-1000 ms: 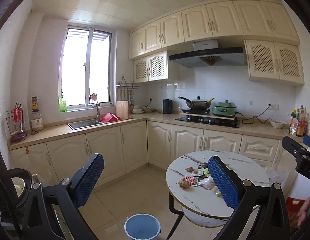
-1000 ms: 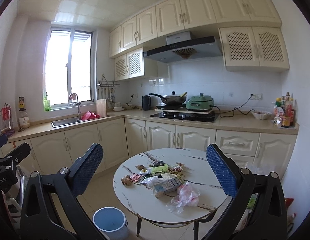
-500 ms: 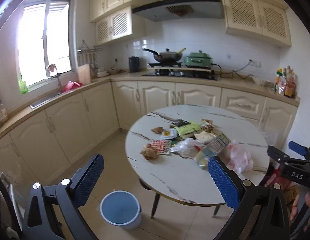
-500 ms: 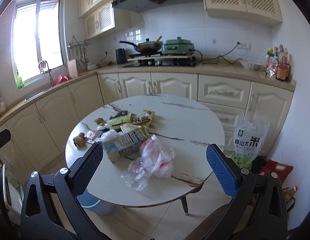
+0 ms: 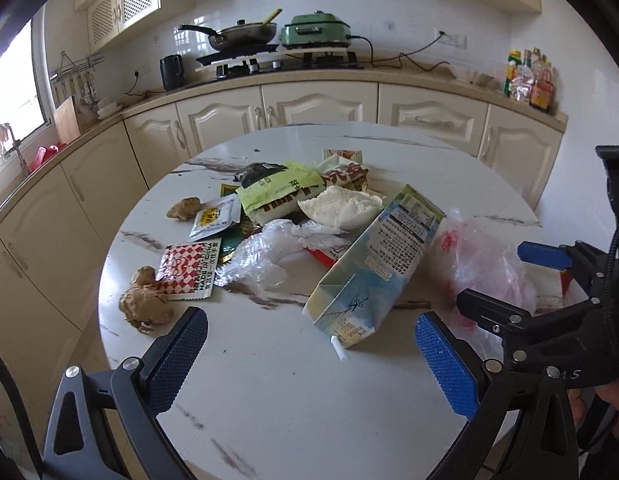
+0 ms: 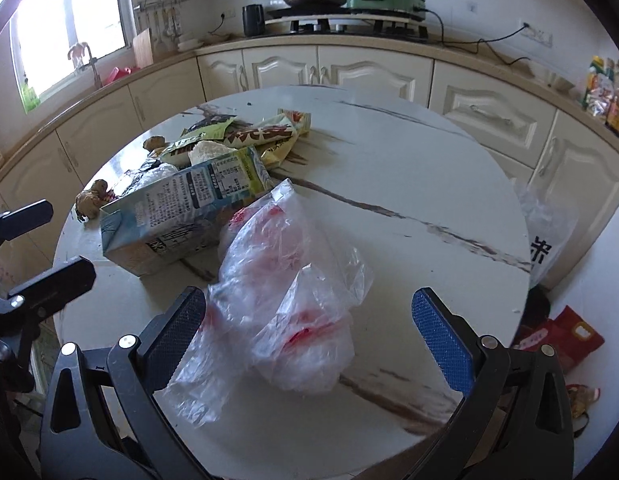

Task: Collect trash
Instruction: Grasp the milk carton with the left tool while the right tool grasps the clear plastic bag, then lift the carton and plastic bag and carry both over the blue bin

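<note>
Trash lies on a round white marble table: a milk carton on its side, a clear plastic bag with red print, crumpled clear film, a green snack wrapper, a red-checked packet and brown lumps. My left gripper is open and empty just in front of the carton. My right gripper is open around the near end of the plastic bag, touching nothing I can see. The carton lies left of it.
Cream kitchen cabinets and a counter curve behind the table, with a wok, a green cooker and a kettle. A rice bag and red packaging sit on the floor right of the table. The left gripper's body shows at the left edge.
Both grippers have moved forward and down from across the kitchen to just over the table. The trash now fills both views. The blue bin has left view.
</note>
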{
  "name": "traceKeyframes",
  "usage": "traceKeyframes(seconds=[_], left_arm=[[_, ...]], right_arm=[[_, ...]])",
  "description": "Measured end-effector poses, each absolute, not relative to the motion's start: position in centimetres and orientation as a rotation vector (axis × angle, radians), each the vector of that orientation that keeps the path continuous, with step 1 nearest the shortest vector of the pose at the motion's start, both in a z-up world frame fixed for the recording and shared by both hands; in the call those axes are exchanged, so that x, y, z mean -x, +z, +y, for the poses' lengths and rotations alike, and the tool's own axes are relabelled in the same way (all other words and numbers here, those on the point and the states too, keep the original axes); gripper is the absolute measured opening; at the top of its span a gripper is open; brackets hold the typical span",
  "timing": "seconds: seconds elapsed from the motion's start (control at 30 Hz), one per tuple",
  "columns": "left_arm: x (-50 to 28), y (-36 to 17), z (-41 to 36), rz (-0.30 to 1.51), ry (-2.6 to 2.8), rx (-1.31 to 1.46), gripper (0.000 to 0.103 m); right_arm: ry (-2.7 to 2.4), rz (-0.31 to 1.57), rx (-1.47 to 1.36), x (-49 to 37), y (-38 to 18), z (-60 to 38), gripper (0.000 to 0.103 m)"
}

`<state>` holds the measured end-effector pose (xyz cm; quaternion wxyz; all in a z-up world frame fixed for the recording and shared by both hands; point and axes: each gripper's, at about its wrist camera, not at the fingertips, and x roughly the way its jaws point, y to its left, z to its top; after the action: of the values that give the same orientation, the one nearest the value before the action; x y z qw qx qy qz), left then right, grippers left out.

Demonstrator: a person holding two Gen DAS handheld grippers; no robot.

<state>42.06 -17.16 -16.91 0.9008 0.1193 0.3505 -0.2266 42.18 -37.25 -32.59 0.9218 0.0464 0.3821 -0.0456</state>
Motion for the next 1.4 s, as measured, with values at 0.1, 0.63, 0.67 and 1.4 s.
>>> traceKeyframes(seconds=[0.1, 0.63, 0.67, 1.4], left_arm=[[-44.6, -18.1, -18.5, 0.758, -0.473, -0.251, 0.096], [-45.7, -21.2, -20.8, 0.774, -0.638, -0.191, 0.042], [-45.4, -21.2, -20.6, 0.773, -0.651, -0.182, 0.041], [-44.3, -21.5, -20.8, 0.764, -0.709, -0.167, 0.039]], right_arm=[[-0.098, 0.803, -0.086, -43.2, -33.2, -37.7, 0.103], [-0.012, 0.761, -0.155, -43.0, -32.6, -39.0, 0.056], [-0.011, 0.753, -0.16, -42.9, -32.4, -38.9, 0.056], [-0.037, 0.772, -0.221, -41.7, -33.0, -39.3, 0.055]])
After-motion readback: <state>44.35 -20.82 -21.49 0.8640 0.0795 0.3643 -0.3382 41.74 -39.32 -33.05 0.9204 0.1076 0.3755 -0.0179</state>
